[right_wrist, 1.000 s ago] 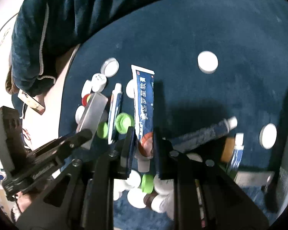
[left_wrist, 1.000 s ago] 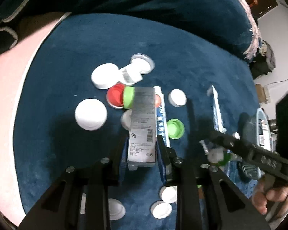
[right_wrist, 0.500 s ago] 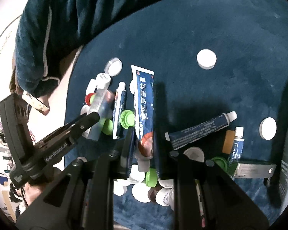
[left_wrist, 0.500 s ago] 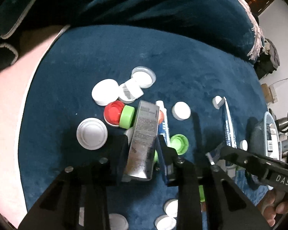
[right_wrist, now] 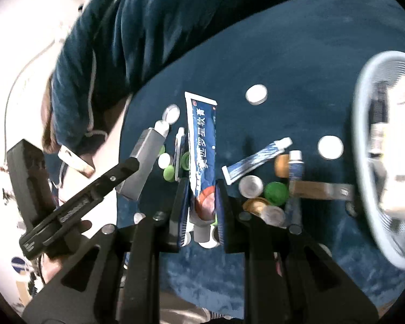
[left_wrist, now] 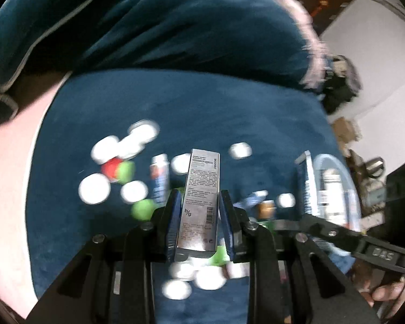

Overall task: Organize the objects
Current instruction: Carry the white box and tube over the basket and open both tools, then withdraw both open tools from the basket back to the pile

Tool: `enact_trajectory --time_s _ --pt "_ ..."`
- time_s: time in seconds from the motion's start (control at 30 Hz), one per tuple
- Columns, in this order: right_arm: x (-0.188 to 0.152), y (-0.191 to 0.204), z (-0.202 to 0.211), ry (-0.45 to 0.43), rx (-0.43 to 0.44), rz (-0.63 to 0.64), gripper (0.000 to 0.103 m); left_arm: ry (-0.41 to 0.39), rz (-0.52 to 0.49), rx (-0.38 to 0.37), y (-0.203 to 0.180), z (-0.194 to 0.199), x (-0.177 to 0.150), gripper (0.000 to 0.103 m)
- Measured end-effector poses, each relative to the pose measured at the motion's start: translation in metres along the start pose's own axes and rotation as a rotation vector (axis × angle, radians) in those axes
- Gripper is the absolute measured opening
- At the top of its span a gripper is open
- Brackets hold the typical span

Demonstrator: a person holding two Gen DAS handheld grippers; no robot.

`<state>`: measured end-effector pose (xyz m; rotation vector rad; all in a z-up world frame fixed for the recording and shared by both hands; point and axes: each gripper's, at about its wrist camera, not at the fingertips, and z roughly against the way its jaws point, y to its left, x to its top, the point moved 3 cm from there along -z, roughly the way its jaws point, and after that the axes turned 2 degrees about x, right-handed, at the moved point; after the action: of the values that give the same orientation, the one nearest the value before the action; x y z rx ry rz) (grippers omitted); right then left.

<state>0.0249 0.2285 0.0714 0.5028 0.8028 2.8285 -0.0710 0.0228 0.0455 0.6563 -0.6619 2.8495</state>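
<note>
Silver box (left_wrist: 201, 202) sits clamped between the pads of the left gripper (left_wrist: 199, 210), lifted above the dark blue cloth (left_wrist: 202, 113). Beside it, the right gripper (right_wrist: 202, 202) is closed on a blue tube (right_wrist: 202, 140), cap end toward the camera. Loose caps (left_wrist: 94, 189) and smaller tubes (right_wrist: 256, 159) lie scattered below; a pale basket (right_wrist: 364, 162) stands at the right.

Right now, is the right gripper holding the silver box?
No, the right gripper is clamped on a blue toothpaste tube; the left gripper holds the silver box.
</note>
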Motion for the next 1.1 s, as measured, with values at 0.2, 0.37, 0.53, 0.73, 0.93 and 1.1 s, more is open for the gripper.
enact_trajectory --time_s 0.2,0.37,0.53,0.73,0.93,1.1 --pt "-0.015 -0.053 0.085 -0.138 -0.056 -0.105 0.019 -0.039 -0.144 -0.185 -0.107 0.025 0.000 0.029" --pt "-0.027 -0.117 0.154 -0.245 -0.159 -0.228 0.019 -0.013 -0.234 -0.311 -0.191 0.019 -0.010 0.029" --pt "-0.028 -0.166 0.187 -0.320 -0.197 -0.366 0.019 0.059 -0.268 -0.387 -0.256 -0.019 -0.026 0.029" --pt "-0.022 -0.195 0.175 -0.316 -0.143 -0.503 0.030 0.125 -0.267 -0.336 -0.274 -0.057 -0.038 0.075" --pt "-0.023 -0.175 0.176 -0.299 -0.227 -0.417 0.071 0.042 -0.248 -0.227 -0.233 -0.028 -0.024 0.102" --pt "-0.021 -0.141 0.168 -0.265 -0.283 -0.292 0.080 0.010 -0.255 -0.102 -0.188 -0.003 -0.012 0.102"
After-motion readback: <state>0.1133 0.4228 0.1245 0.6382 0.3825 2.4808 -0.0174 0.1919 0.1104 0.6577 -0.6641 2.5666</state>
